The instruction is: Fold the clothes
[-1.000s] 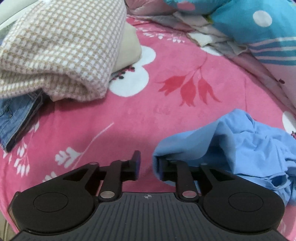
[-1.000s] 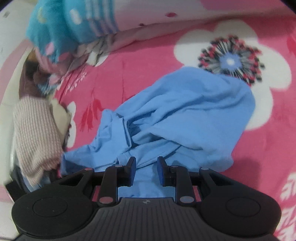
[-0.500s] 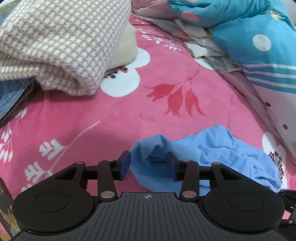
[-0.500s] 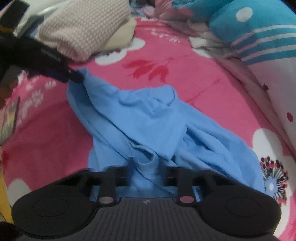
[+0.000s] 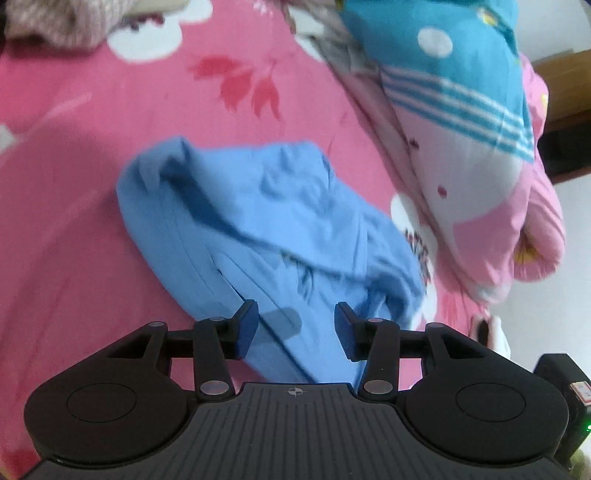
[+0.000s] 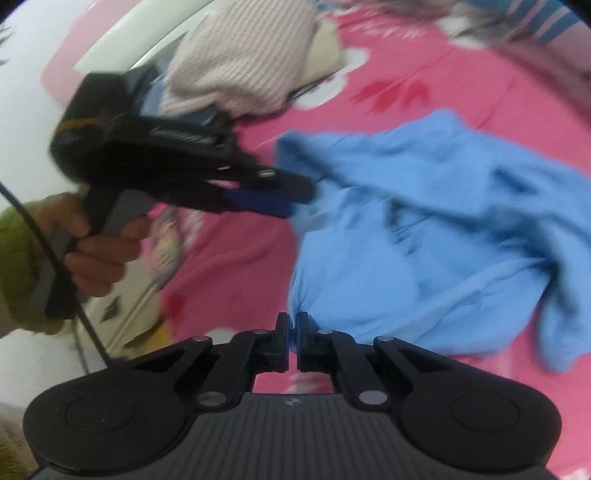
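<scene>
A crumpled light-blue garment (image 5: 266, 221) lies on the pink flowered bedsheet (image 5: 92, 166). My left gripper (image 5: 293, 328) hangs just above the garment's near edge. Its jaws are opening, the cloth lies under the gap, and the pads do not press on it. In the right wrist view the same garment (image 6: 424, 229) spreads to the right. My right gripper (image 6: 293, 328) is shut on a fold of its near left edge. The left gripper (image 6: 299, 195) shows there too, held by a hand (image 6: 99, 254), with its tips at the garment's far left corner.
A folded beige checked garment (image 6: 243, 66) rests on a stack at the far left of the bed, also in the left wrist view (image 5: 55, 26). A bunched blue-and-pink quilt (image 5: 461, 110) fills the right side. A green sleeve (image 6: 14, 258) is at the left edge.
The left gripper's jaws have spread and it has swung right, so more of the blue garment lies ahead. The right gripper has shut on the garment's edge and rolled as it moved.
</scene>
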Tool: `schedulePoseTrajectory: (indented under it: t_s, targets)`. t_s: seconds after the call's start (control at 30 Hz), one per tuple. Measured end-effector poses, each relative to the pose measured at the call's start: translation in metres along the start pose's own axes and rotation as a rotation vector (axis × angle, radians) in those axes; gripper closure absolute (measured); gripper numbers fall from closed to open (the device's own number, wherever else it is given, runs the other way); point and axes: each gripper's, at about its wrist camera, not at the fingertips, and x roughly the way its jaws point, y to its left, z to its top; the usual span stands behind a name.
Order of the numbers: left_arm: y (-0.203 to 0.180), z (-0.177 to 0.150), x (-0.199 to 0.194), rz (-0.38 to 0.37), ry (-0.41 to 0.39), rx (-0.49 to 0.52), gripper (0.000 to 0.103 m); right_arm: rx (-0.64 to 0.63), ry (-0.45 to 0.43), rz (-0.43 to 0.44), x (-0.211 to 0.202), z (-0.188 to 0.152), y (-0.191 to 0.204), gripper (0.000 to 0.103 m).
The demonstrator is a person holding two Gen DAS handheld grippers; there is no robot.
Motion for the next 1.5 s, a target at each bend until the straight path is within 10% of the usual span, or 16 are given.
schedulePoseTrajectory:
  t_s: [0.23,0.4,0.47,0.77,1.13,1.5]
  targets:
    - [0.017,-0.032,-0.016,0.064,0.008,-0.022,0.058,-0.028,0.079,0.124,0.050,-0.019,0.031,0.100]
    - [0.032,-0.049,-0.025,0.126,0.009,-0.042,0.058,0.006,0.151,0.055,0.081,-0.025,0.030,0.086]
    - [0.037,-0.055,-0.026,0.140,0.016,-0.049,0.058,0.032,0.168,0.039,0.078,-0.026,0.028,0.059]
    - [0.042,-0.081,-0.017,0.144,0.062,-0.064,0.051,0.120,0.075,-0.024,0.009,-0.035,0.000,0.051]
    - [0.029,-0.105,0.009,0.201,0.103,-0.035,0.053,-0.495,-0.092,-0.233,0.029,0.070,-0.002,0.051]
    - [0.024,-0.114,0.014,0.268,0.046,-0.068,0.053,-0.856,0.059,-0.289,0.133,0.132,-0.006,0.026]
